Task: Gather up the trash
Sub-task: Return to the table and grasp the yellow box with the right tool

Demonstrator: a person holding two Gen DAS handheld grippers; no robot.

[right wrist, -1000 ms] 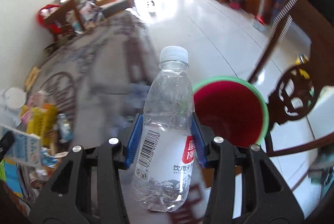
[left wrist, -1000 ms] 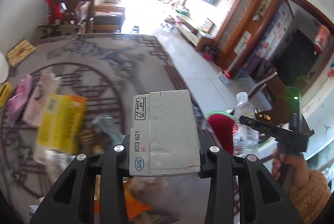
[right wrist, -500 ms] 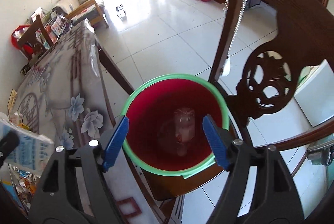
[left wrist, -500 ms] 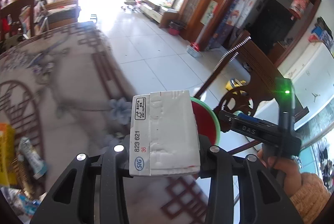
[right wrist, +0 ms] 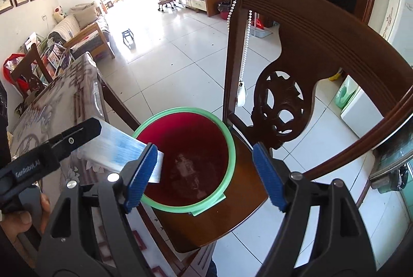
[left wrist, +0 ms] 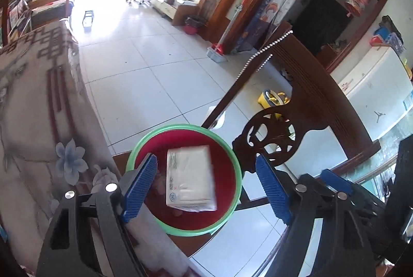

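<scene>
A red bin with a green rim (left wrist: 180, 127) (right wrist: 229, 137) stands on a wooden chair seat. My left gripper (left wrist: 206, 189) is open above it, and a white carton (left wrist: 189, 179), blurred by motion, is between the open jaws over the bin's mouth, apart from both pads. In the right wrist view the carton (right wrist: 116, 150) shows at the bin's left rim, by the left gripper's finger (right wrist: 74, 133). My right gripper (right wrist: 204, 176) is open and empty above the bin. A clear plastic bottle (right wrist: 184, 164) lies at the bin's bottom.
A carved dark wooden chair back (left wrist: 296, 101) (right wrist: 296, 65) rises right behind the bin, with a white bead chain (right wrist: 244, 39) hanging on it. The table with a patterned cloth (left wrist: 38, 122) (right wrist: 59, 101) is to the left. White tiled floor (left wrist: 144, 75) lies beyond.
My left gripper has swung over the bin and opened, letting go of the carton, which is dropping. My right gripper let the bottle fall into the bin earlier and stays open above it.
</scene>
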